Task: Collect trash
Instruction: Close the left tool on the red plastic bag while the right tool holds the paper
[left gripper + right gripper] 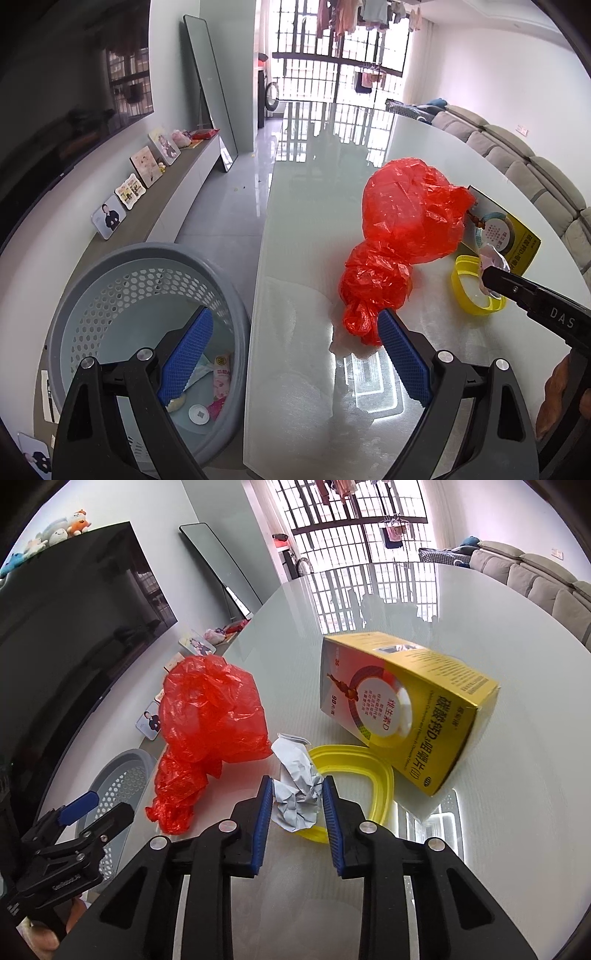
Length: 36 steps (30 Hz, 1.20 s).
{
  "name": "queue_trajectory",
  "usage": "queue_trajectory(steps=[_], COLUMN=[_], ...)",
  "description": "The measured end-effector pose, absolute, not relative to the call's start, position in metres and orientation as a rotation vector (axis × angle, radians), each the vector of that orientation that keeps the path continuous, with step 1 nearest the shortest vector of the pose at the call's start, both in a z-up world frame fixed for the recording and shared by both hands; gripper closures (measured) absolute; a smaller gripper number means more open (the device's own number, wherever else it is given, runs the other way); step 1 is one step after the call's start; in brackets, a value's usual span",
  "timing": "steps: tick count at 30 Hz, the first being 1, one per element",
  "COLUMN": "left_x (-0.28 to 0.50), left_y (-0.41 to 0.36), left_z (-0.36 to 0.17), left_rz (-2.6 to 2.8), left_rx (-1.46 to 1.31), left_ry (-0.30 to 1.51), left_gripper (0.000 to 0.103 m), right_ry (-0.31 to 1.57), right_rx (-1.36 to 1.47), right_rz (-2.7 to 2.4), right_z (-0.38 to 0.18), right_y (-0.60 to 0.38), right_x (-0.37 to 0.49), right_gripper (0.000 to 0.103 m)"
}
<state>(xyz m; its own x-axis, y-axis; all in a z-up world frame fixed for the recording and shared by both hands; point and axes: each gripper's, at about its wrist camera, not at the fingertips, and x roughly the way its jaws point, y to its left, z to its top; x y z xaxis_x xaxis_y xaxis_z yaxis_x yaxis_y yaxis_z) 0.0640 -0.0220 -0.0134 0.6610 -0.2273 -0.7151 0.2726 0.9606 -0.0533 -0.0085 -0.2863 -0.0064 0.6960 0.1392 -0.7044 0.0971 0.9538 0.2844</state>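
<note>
Glossy table (461,627): crinkled red bag (210,716), crumpled paper (295,794), seemingly gripper-pinched.

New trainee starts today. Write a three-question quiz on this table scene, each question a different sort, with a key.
1. True or false: the crumpled paper sits between the blue pads of the right hand-held gripper.
2. Which piece of trash lies nearest the open left hand-held gripper?
A. the yellow box
B. the red plastic bag
C. the yellow ring
3. Fill in: beside the table, on the floor, stands a grey ____ that already holds a few scraps.

Key
1. True.
2. B: its twisted end reaches that gripper's pad.
3. Basket.
</note>
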Motion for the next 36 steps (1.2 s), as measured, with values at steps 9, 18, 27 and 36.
queue_trajectory(steps=[9, 18, 27, 36], left_x=[0.062, 0.07, 0.094, 0.109], left_y=[-0.04, -0.074, -0.097, -0.107], left_z=[-0.012, -0.009, -0.024, -0.033], left_rz=[-0.308, -0.354, -0.337, -0.342], left_rx=[0.085, 0.119, 0.155, 0.174], left_ry=[0.798, 0.782, 0.805, 0.828], left_gripper=[0.014, 0.011, 0.01, 0.011], right_ry=[0.787, 0.774, 0.764, 0.779], right_rx=[0.319, 0.354, 0.401, 0.425], right_rz=[-0.019, -0.044, -0.053, -0.043], right_z=[0.001, 0.002, -0.002, -0.01], right_y=[-0.299, -0.314, -0.329, -0.332], right_x=[-0.04, -0.066, -0.078, -0.075], right_gripper=[0.076, 0.076, 0.076, 0.076])
